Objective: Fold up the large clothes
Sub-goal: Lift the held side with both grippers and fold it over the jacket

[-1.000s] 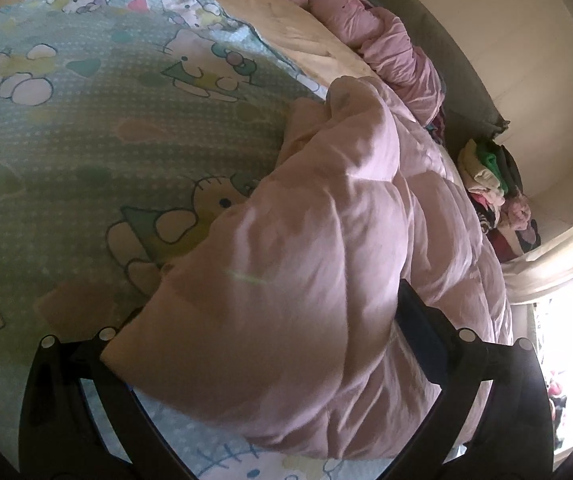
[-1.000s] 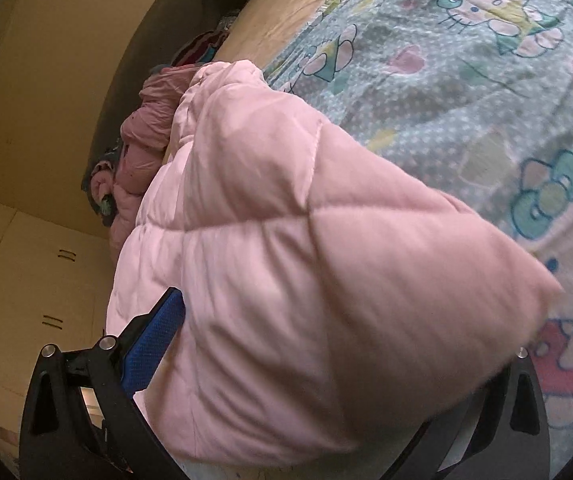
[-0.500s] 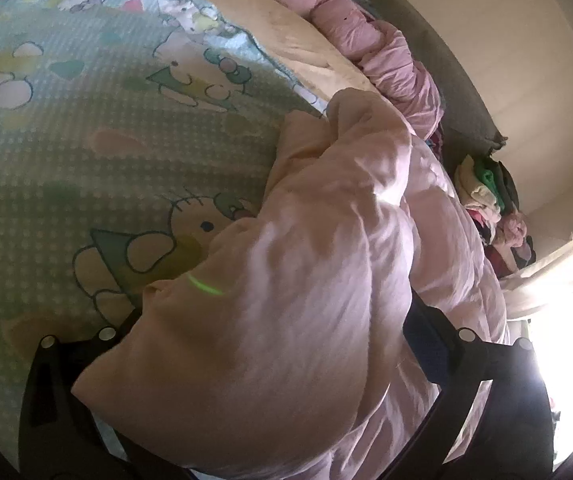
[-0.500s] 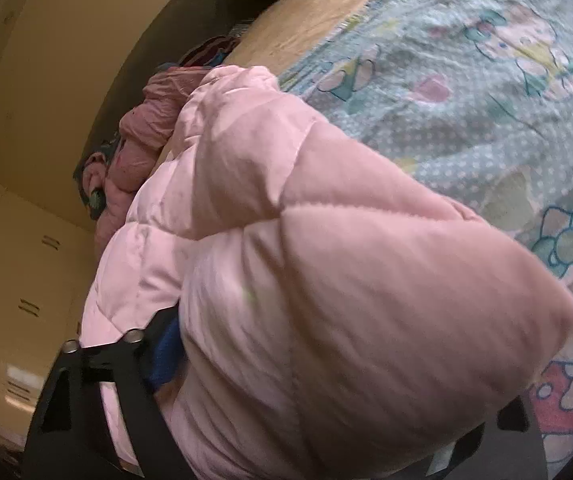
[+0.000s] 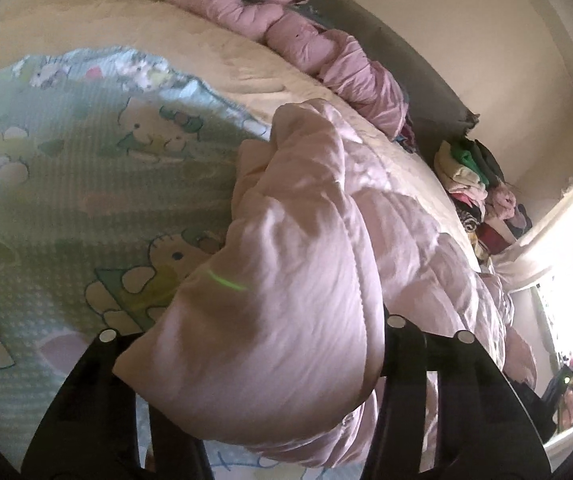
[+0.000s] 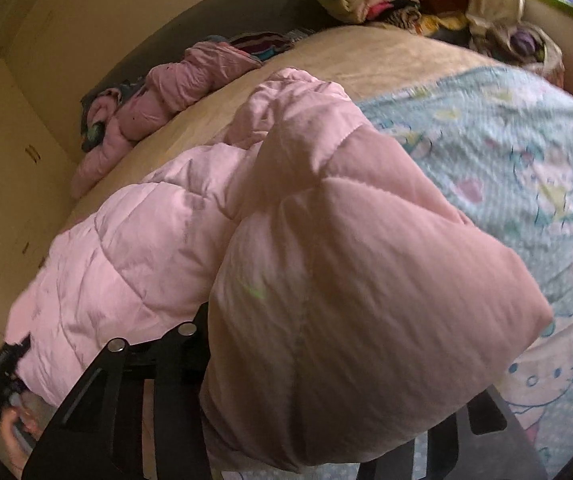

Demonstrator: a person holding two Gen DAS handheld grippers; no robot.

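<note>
1. Left gripper (image 5: 258,360): jaws just closing, now clamped on a corner of the pink quilted jacket (image 5: 286,280).
2. Right gripper (image 6: 326,380): also just closing, clamped on another corner of the jacket (thick padding bulging out).
3. Jacket: bunched on the cartoon-print blanket (image 5: 66,200), beside a darker pink coat (image 5: 286,36).

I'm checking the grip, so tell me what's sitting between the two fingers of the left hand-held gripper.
A bunched corner of the pale pink quilted puffer jacket fills the left hand-held gripper, whose jaws have just been closing on it; the left wrist view shows this.
</note>
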